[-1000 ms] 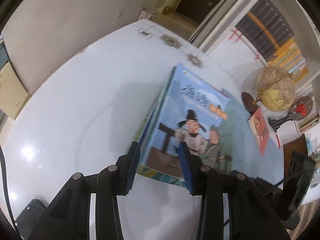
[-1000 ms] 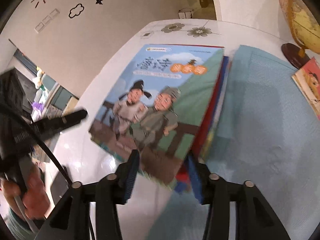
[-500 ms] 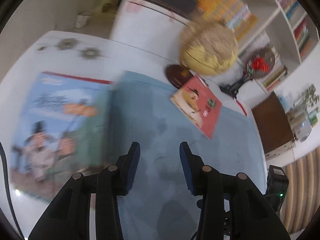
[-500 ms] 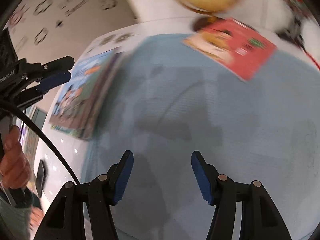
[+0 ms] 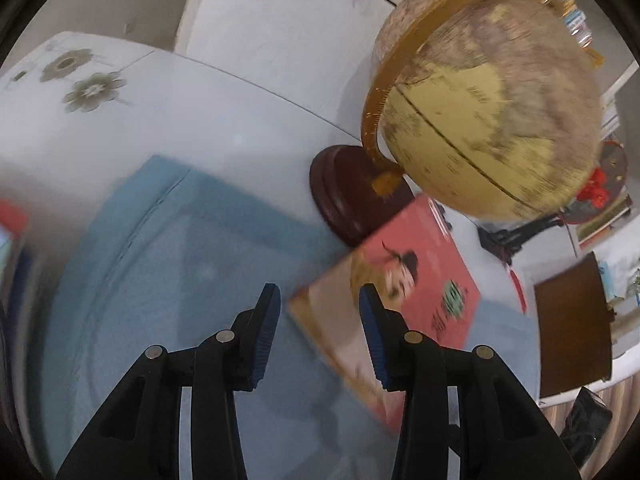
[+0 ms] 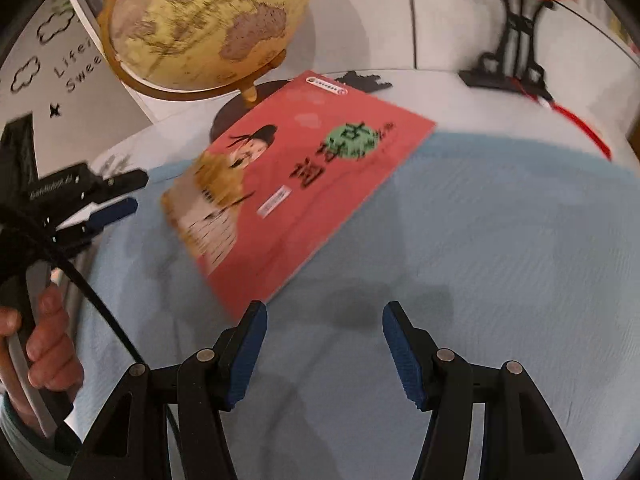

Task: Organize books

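Item: red book (image 6: 296, 184), count one, lying flat on the blue mat (image 6: 500, 248), its far corner at 11 o'clock propped on the base of the globe (image 6: 204, 20) (count one). Not yet collected. A blurred edge at 9 o'clock in the left view is possibly a stack of books (image 5: 10, 248). Left gripper (image 5: 316, 334) and right gripper (image 6: 322, 350): both parted, nothing held, the book's near corner just ahead of each

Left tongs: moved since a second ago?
Yes. The left tongs have swung from the blue book stack across the blue mat, now at the red book beside the globe.
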The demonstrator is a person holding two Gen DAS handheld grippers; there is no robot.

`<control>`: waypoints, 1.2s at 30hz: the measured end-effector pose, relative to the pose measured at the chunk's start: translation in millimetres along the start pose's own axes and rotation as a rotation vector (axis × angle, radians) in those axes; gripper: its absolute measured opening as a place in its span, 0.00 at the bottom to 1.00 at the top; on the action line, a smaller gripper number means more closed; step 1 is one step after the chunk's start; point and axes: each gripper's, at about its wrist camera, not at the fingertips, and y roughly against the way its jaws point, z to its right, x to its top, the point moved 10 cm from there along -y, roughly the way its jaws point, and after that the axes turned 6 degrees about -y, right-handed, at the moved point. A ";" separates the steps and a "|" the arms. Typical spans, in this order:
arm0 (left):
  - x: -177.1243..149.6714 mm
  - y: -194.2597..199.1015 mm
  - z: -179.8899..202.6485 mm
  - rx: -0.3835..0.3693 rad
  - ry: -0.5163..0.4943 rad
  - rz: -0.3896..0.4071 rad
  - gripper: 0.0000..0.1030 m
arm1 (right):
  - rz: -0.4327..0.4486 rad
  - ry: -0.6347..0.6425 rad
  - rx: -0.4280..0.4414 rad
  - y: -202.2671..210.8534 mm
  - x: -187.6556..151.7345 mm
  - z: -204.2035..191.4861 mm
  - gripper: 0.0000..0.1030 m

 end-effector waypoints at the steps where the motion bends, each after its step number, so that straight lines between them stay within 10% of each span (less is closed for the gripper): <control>1: 4.1 -11.2 1.0 0.006 -0.009 -0.010 0.37 | -0.010 -0.013 0.024 -7.3 5.9 0.0 0.57; 15: -40.5 -15.7 46.0 -0.094 -0.079 -0.129 0.37 | -0.024 -0.003 0.129 -13.8 24.3 9.9 0.57; 36: -311.8 82.8 178.2 -0.162 -0.205 -0.364 0.37 | -0.167 0.047 0.064 94.8 -145.0 131.0 0.61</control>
